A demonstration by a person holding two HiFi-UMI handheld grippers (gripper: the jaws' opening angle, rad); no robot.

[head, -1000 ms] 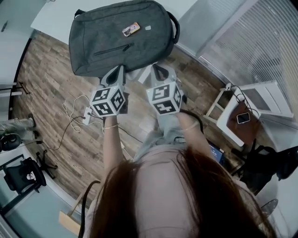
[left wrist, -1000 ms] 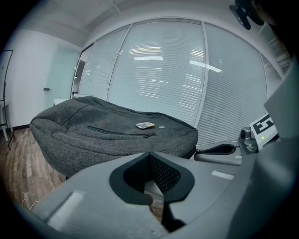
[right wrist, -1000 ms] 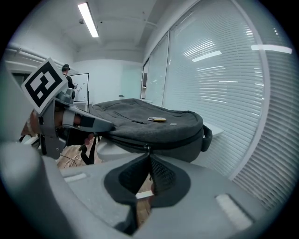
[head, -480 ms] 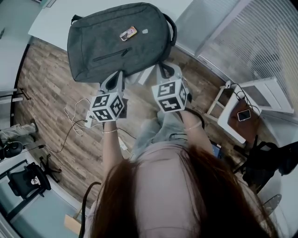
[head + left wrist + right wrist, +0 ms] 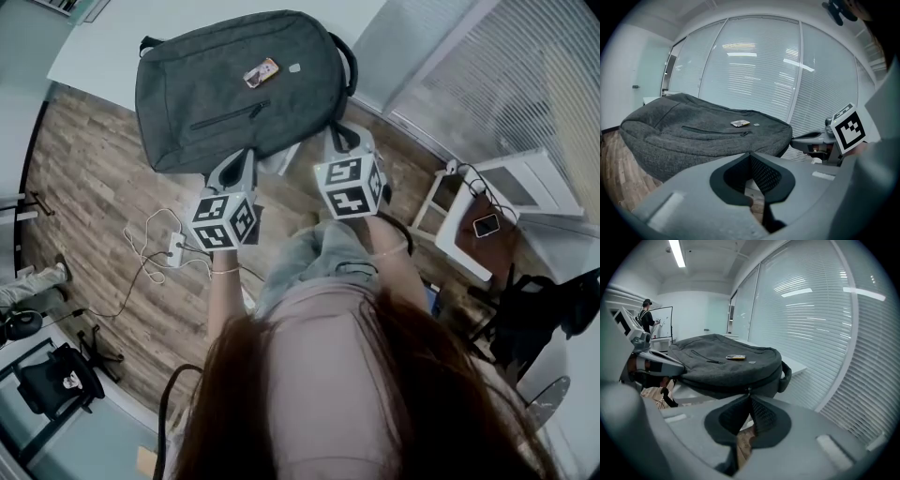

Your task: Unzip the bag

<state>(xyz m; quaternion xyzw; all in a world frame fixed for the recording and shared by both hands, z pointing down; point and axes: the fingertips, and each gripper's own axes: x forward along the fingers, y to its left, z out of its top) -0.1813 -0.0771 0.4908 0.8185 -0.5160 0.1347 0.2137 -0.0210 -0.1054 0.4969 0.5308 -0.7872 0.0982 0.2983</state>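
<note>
Wood floor (image 5: 75, 169) at left, white plug with cable (image 5: 175, 250) lying on it; white table (image 5: 122, 42) carries grey bag (image 5: 234, 84), flat, zips closed; left gripper (image 5: 247, 153) jaws pressed together, empty, near bag's front edge; right gripper (image 5: 335, 133) jaws together at bag's side zip; window blinds (image 5: 506, 84) at right

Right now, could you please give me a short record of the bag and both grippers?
bag: grey backpack, lying flat on the white table
front pocket zip: closed
main zip: looks closed along the side
on top: small card
left gripper: shut, empty, close to the bag's near edge
right gripper: shut, tips right at the main zip; whether it pinches the pull is unclear
</note>
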